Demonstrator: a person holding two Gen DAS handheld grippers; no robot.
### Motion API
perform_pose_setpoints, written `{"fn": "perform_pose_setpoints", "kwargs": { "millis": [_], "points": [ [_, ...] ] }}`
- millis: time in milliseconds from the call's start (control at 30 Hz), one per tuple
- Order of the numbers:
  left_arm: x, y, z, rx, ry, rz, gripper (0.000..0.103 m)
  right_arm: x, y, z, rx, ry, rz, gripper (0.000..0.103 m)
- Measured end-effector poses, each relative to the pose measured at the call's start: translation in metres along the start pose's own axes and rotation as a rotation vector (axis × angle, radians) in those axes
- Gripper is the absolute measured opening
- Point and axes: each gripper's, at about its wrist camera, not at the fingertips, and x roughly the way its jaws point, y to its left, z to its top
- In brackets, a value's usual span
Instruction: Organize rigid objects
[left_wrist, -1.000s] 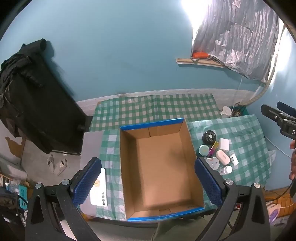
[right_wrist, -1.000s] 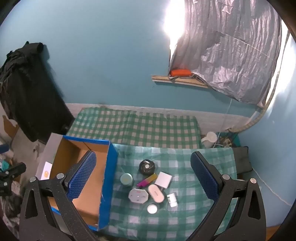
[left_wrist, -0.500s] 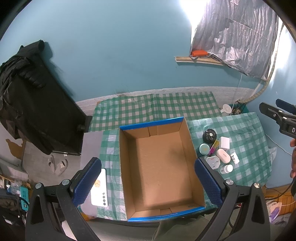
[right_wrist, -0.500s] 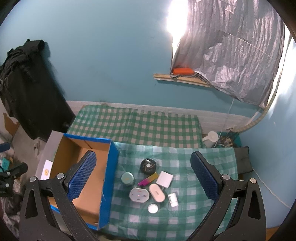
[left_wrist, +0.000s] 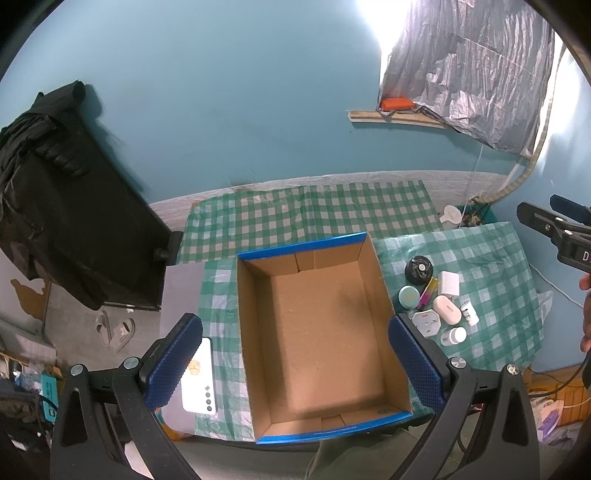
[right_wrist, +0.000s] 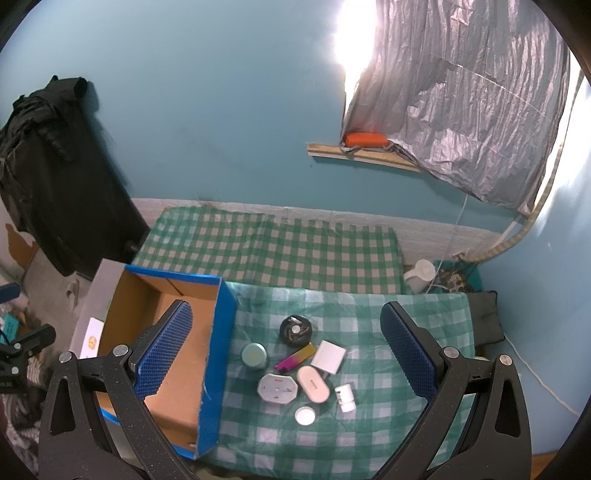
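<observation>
Left gripper (left_wrist: 295, 363) and right gripper (right_wrist: 286, 352), both spread wide and holding nothing. Cardboard box (left_wrist: 317, 332) at frame centre; small items (right_wrist: 295, 363) clustered lower centre on the checked cloth (right_wrist: 388, 413).

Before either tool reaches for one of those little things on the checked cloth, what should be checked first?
1. Cardboard box has room: ok, nothing inside.
2. Right tool open: ok, jaws wide apart.
3. Left tool open: ok, holding nothing.
4. Small items reachable: ok, all lie beside the box on the cloth.
5. Items spaced for a clean grip: not ok; white oval case and octagonal plug sit close together.
</observation>
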Motion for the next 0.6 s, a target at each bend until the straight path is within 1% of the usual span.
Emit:
{"fn": "perform_pose_setpoints", "kwargs": {
  "millis": [600],
  "points": [
    [0.0042, 0.001, -0.0035, 0.004, 0.005, -0.005, 0.102, 0.0009, 0.0014, -0.0003, 0.0, 0.01, -0.004, 0.101]
  ]
}}
